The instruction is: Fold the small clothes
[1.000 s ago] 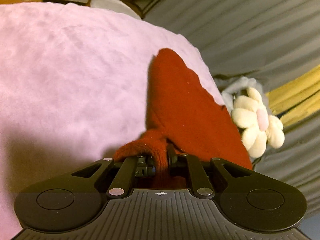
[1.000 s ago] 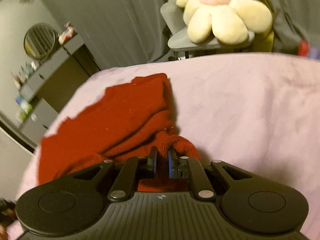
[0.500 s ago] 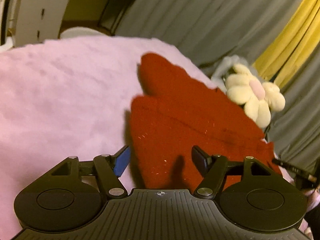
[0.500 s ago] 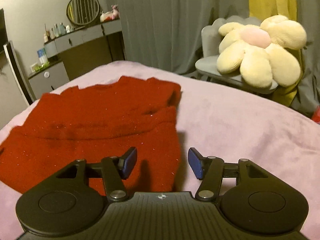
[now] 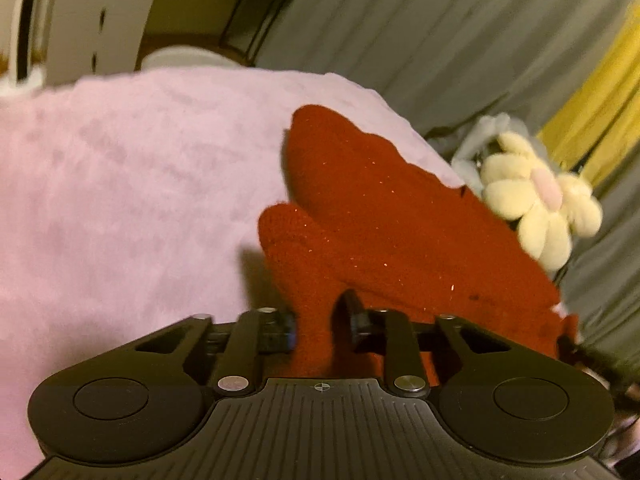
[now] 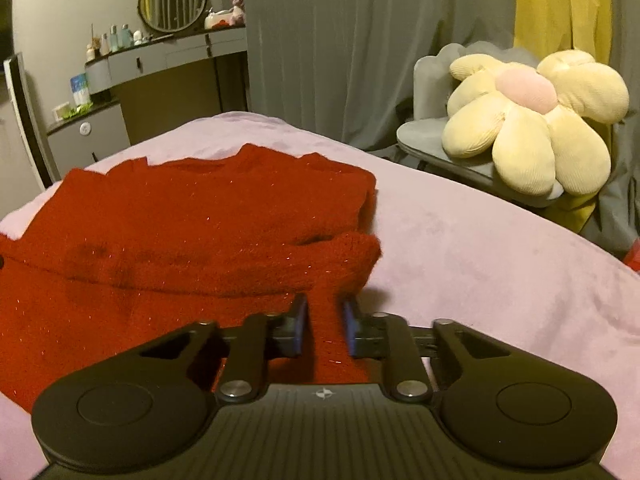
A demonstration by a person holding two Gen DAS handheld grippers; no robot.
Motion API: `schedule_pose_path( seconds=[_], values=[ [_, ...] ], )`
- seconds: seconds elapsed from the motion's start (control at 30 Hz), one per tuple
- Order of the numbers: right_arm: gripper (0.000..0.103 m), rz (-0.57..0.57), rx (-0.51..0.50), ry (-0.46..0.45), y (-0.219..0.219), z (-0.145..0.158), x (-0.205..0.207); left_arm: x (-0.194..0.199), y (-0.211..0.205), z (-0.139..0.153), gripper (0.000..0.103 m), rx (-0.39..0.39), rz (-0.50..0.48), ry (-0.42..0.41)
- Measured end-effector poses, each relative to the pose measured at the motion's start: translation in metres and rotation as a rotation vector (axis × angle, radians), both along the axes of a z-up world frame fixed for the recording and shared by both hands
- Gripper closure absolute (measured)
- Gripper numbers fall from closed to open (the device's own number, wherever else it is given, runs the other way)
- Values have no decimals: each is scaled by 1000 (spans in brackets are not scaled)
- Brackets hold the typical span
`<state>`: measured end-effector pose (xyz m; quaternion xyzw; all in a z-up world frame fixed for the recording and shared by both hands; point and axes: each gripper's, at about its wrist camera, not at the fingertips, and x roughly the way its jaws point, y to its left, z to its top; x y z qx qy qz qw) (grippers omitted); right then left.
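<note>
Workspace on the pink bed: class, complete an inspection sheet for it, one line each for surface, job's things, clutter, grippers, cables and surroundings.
Surface: pink blanket, soft, faintly rumpled.
Job's things: one red knit sweater, partly folded, a doubled layer running across it.
Clutter: nothing seen on the blanket besides the sweater.
Grippers: left gripper and right gripper, jaws closing on bunched sweater fabric at opposite near corners.
Cables: nothing seen.
Surroundings: flower cushion on a grey chair beyond the bed; grey curtain; yellow curtain; dresser with round mirror and bottles.
</note>
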<state>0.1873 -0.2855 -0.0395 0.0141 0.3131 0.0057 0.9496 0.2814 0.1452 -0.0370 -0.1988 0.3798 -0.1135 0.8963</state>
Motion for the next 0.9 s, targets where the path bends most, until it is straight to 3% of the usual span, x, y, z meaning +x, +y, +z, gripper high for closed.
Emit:
schedule_pose_path(
  seconds=[0.03, 0.3, 0.63, 0.9],
  values=[
    [93, 0, -19, 3, 2, 0, 0, -1, -4, 3, 90, 27, -4, -8],
    [95, 46, -105, -73, 17, 29, -19, -15, -25, 44, 92, 151, -81, -82],
    [95, 42, -113, -189, 22, 72, -20, -15, -36, 95, 92, 165, -109, -194],
    [95, -12, -77, -238, 21, 84, 0, -6, -28, 118, 92, 168, -85, -247]
  ],
)
